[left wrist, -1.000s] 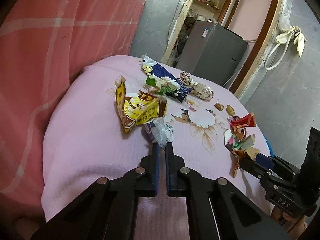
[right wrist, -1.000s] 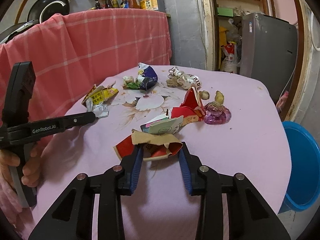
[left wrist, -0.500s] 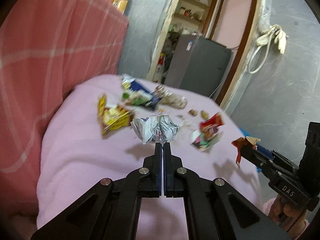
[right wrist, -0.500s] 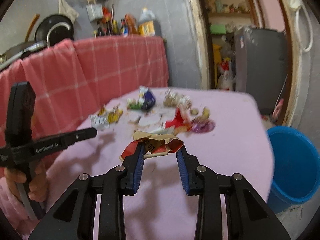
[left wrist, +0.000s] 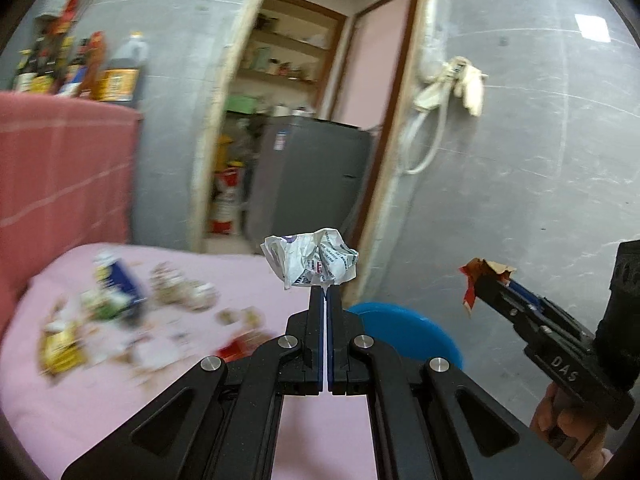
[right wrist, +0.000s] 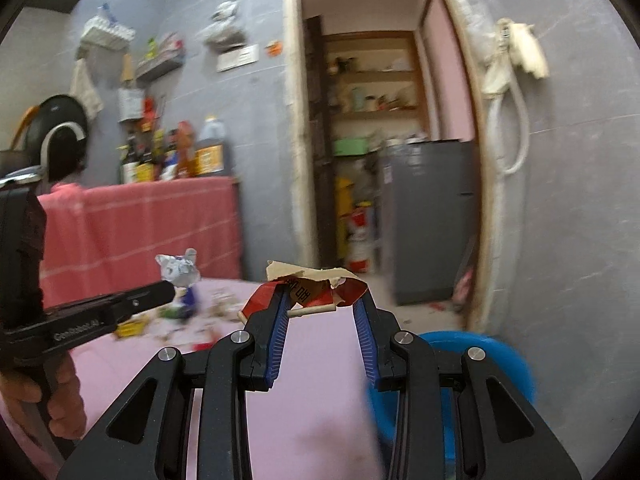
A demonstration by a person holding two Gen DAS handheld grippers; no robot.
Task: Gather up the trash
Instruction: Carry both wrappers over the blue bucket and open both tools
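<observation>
My left gripper (left wrist: pixel 324 290) is shut on a crumpled white wrapper (left wrist: pixel 310 262) and holds it high above the pink table (left wrist: pixel 100 392). It also shows in the right wrist view (right wrist: pixel 180 270). My right gripper (right wrist: pixel 322 300) is shut on a torn red and brown paper wrapper (right wrist: pixel 312 288), also raised; the left wrist view shows it (left wrist: pixel 482 274) at the right. A blue bin (left wrist: pixel 404 330) stands on the floor past the table's right edge, below and beyond both grippers. It also shows in the right wrist view (right wrist: pixel 480 360). Several wrappers (left wrist: pixel 112 296) lie blurred on the table.
A red checked cloth (left wrist: pixel 60 176) hangs behind the table on the left, with bottles (left wrist: pixel 80 68) above it. A grey fridge (left wrist: pixel 308 176) stands in the doorway beyond. A grey wall (left wrist: pixel 520 160) is at the right.
Both grippers have risen from the table with their wrappers and swung right, toward the blue bin. The table litter now lies lower and further left in view.
</observation>
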